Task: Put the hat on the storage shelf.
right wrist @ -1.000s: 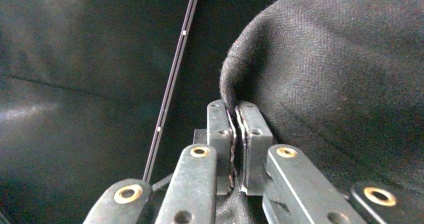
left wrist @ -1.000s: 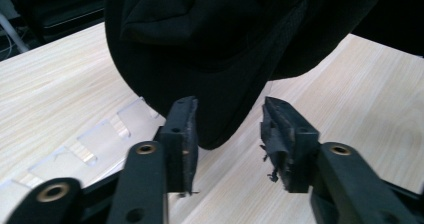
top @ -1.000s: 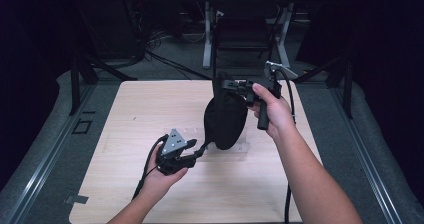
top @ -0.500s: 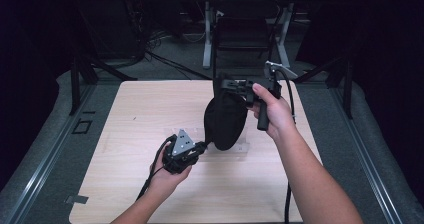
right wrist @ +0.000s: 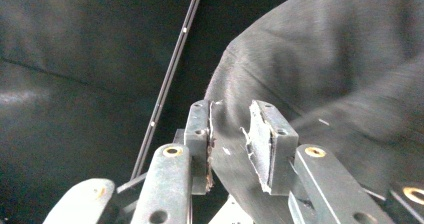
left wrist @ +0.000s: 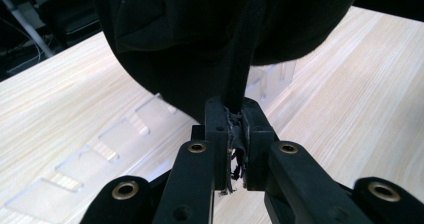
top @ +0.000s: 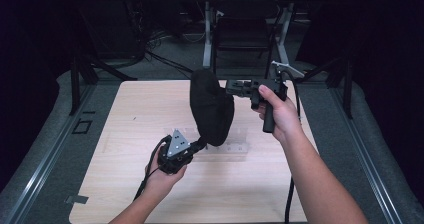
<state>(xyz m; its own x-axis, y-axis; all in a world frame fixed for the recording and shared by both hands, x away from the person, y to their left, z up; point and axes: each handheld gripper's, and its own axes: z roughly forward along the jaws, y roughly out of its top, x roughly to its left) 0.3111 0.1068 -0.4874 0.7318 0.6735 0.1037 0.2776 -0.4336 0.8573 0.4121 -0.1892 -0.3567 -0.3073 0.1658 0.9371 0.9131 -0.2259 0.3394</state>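
A black cloth pouch (top: pixel 212 109) hangs upright above the table (top: pixel 125 134), between the two hands. My left gripper (top: pixel 202 143) has just been closing and is now shut on the pouch's lower edge. In the left gripper view the pads (left wrist: pixel 235 119) pinch a dark seam of the cloth (left wrist: pixel 200 34). My right gripper (top: pixel 231 87) points left at the pouch's upper side. Its jaws (right wrist: pixel 231 129) have just been opening. They stand apart with a fold of the cloth (right wrist: pixel 325 59) between them, and the pads do not press on it.
A clear slotted acrylic plate (top: pixel 235 148) lies flat on the wooden table under the pouch, and in the left gripper view its slotted strip (left wrist: pixel 100 144) lies under the cloth. Cables trail from both grippers. Dark floor and the legs of another table (top: pixel 207 29) lie beyond the far edge.
The left jaws have closed on the pouch's lower edge. The right jaws have parted from the cloth. The pouch has tipped a little to the left and stands taller.
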